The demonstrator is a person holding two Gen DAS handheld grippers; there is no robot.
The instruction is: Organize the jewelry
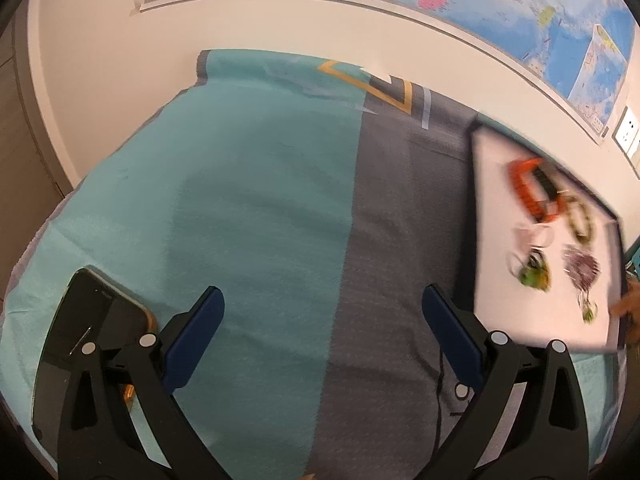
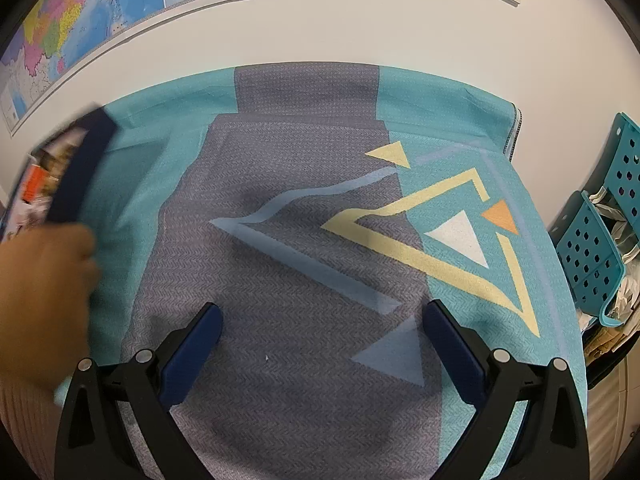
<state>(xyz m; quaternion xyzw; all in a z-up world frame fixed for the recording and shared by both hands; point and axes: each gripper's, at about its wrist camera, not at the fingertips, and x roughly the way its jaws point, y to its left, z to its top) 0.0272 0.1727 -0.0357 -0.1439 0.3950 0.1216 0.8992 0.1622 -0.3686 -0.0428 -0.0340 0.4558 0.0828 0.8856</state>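
Left tool (image 1: 322, 312): seen closest in the left wrist view, with its two blue-padded fingers spread wide apart and nothing held between them. It is held above the cloth.
Right tool (image 2: 322, 328): its fingers are also spread wide apart and empty, above the grey part of the cloth.
Cloth (image 1: 248, 208): a teal and grey cloth is laid over the counter up to the wall. Yellow, white, orange and pale blue triangles are printed on it, best seen in the right wrist view (image 2: 304, 248).
Tray (image 1: 490, 208): a flat tray with a pale inside and a dark rim is seen at the right in the left wrist view, blurred. Whether it rests on the cloth or is lifted cannot be told. In the right wrist view its dark rim (image 2: 80, 168) is seen at the far left, tilted.
Jewelry (image 1: 554, 232): the pieces are on the pale inside of the tray. An orange bracelet (image 1: 528, 192) is at the far part, a dark and yellowish ring-shaped piece (image 1: 580, 220) just beside it, and green (image 1: 534, 274) and dark red (image 1: 582, 270) pieces nearer. The details are too blurred to be named.
Hand (image 2: 44, 296): a bare hand is seen at the lower end of the tray's rim.
Phone (image 1: 80, 344): a dark phone is lying on the teal part, behind the left finger of the left tool.
Wall map (image 1: 500, 0): a coloured map is fixed on the white wall behind the counter.
Basket (image 2: 600, 240): a teal perforated basket is standing beside the counter at the right.
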